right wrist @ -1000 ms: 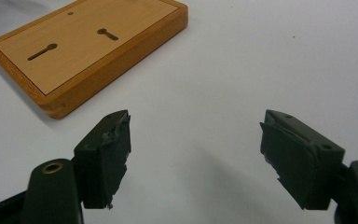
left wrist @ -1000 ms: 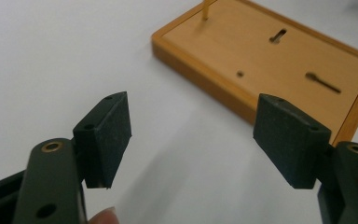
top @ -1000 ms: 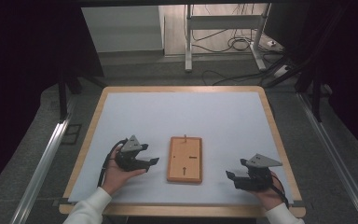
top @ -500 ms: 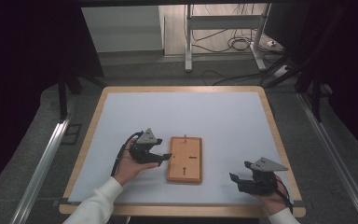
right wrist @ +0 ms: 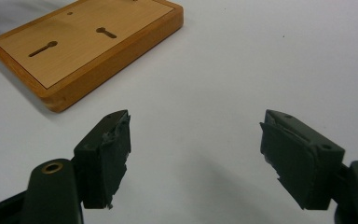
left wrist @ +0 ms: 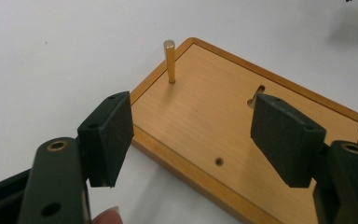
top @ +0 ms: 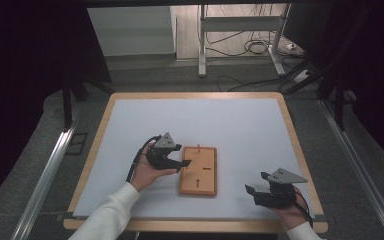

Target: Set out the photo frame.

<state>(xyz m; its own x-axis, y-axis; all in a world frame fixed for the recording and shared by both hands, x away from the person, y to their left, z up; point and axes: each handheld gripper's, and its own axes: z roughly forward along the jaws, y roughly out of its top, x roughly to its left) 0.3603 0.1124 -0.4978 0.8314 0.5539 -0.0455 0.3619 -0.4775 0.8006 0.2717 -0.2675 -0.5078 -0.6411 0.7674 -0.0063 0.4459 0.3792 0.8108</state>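
Note:
A flat wooden board (top: 198, 172) with keyhole slots lies on the white mat, near the front middle. A thin brass pin (top: 198, 148) stands upright near its far edge. My left gripper (top: 185, 163) is open, its jaws over the board's left edge. In the left gripper view the left gripper (left wrist: 196, 135) spans the board (left wrist: 205, 121) with nothing between the pads, and the pin (left wrist: 169, 60) rises beyond them. My right gripper (top: 254, 192) rests open to the right of the board, apart from it. In the right gripper view its jaws (right wrist: 196, 158) frame bare mat, with the board (right wrist: 88, 42) at upper left.
The white mat (top: 240, 130) covers a table with a wooden rim (top: 195, 226). Behind the table are a metal stand (top: 240, 30) and loose cables (top: 252, 47) on the floor. Metal rails (top: 45, 175) run along both sides.
My left gripper has moved right, from beside the board to over its left edge. The right gripper has stayed put.

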